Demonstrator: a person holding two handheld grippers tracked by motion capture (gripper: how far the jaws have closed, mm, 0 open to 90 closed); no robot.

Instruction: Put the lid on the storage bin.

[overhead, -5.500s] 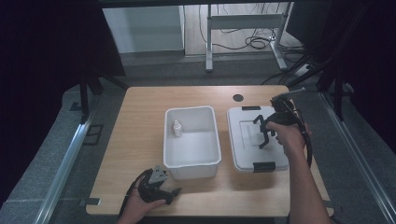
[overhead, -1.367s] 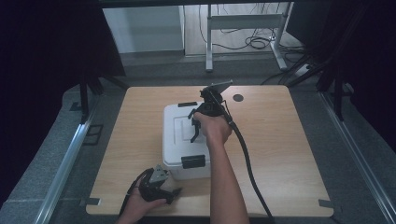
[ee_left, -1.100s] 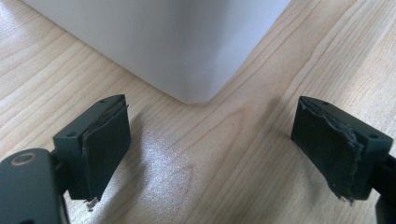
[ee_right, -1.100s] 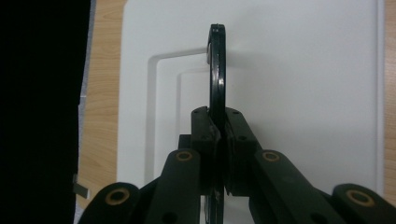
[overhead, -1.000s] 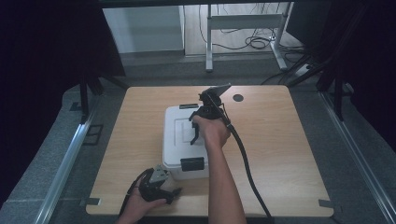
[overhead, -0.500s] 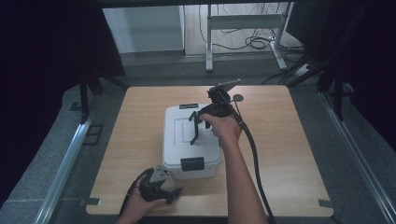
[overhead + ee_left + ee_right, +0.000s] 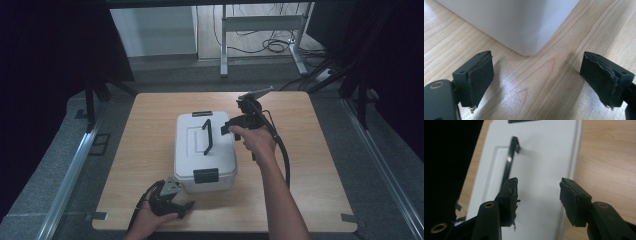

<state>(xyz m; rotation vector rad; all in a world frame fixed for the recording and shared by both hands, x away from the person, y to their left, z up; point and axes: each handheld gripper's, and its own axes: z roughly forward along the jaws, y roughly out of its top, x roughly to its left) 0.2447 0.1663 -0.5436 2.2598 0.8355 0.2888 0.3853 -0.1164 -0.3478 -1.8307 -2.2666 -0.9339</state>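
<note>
A white box (image 7: 205, 150) stands mid-table with its lid (image 7: 541, 167) on. The lid's black handle (image 7: 207, 136) is raised out of its recess, and it also runs up the left side of the right gripper view (image 7: 509, 162). Black latches sit at the near end (image 7: 205, 175) and far end (image 7: 201, 114). My right gripper (image 7: 227, 127) hovers open over the lid's right half, just right of the handle, with nothing between its jaws (image 7: 537, 192). My left gripper (image 7: 182, 204) rests open on the table at the box's near-left corner (image 7: 524, 25), and the gap between its jaws (image 7: 539, 72) holds nothing.
The wooden table (image 7: 310, 165) has bare room right of the box and along the left side. A cable (image 7: 285, 160) trails from the right gripper over the table. Dark floor and metal rails surround the table.
The lid went from lying right of the open box to sitting on it. In the last second my right gripper left the handle and drew back to the right. The left gripper stayed put.
</note>
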